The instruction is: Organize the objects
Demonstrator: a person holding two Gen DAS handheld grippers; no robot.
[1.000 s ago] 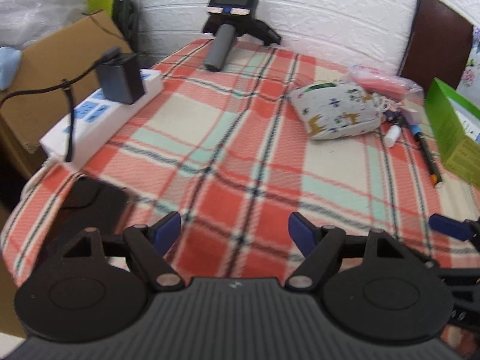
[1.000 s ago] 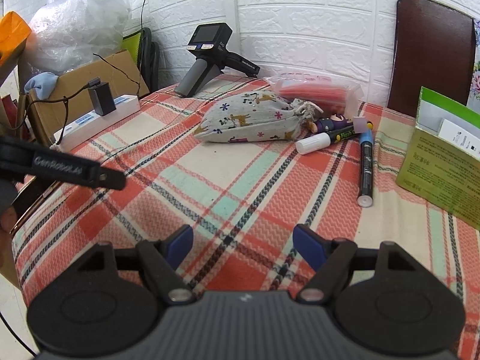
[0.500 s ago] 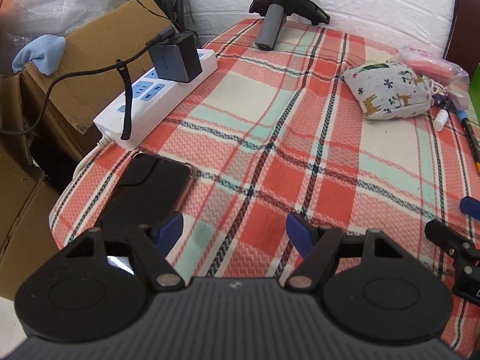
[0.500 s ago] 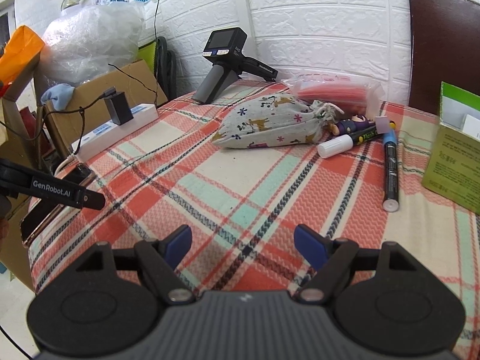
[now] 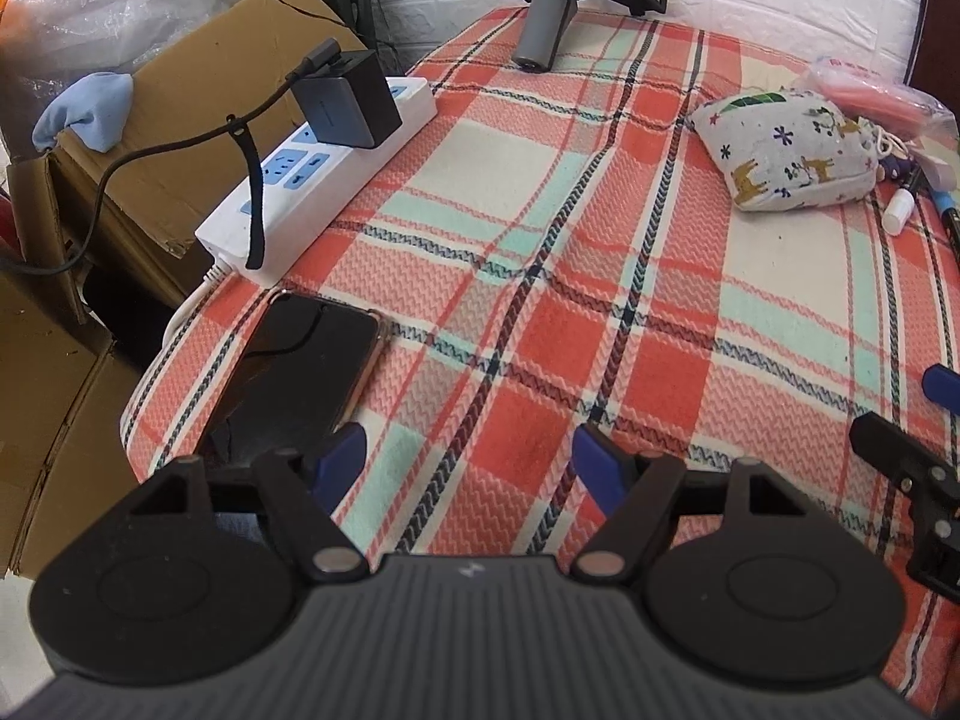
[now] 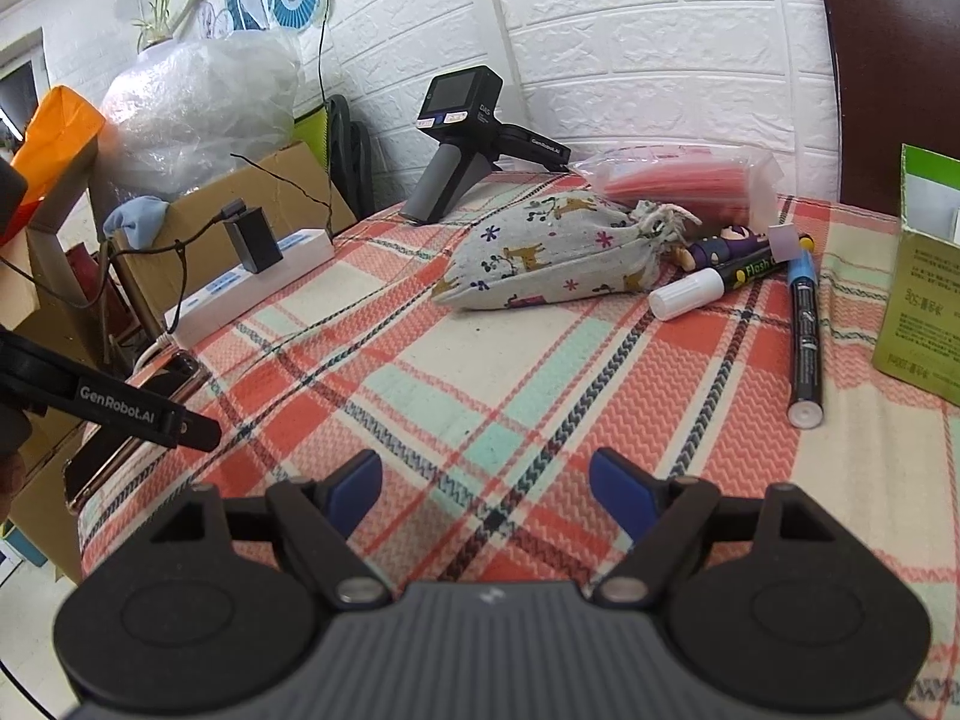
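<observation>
Now both empty — left gripper (image 5: 467, 461) spread beside phone (image 5: 297, 375), right gripper (image 6: 486, 487) spread over tablecloth (image 6: 480, 372).

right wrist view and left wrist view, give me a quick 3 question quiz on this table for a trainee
1. True or false: the left gripper is shut on the phone.
2. Multiple choice: what is plugged into the power strip? A) a black charger B) a lamp C) nothing
3. Fill in: in the right wrist view, the marker with the white cap lies just to the ____ of the printed cloth pouch.

Key
1. False: its fingers stand open, holding nothing, and the phone lies flat on the plaid cloth ahead of the left finger.
2. A: the black charger.
3. Right.
</observation>
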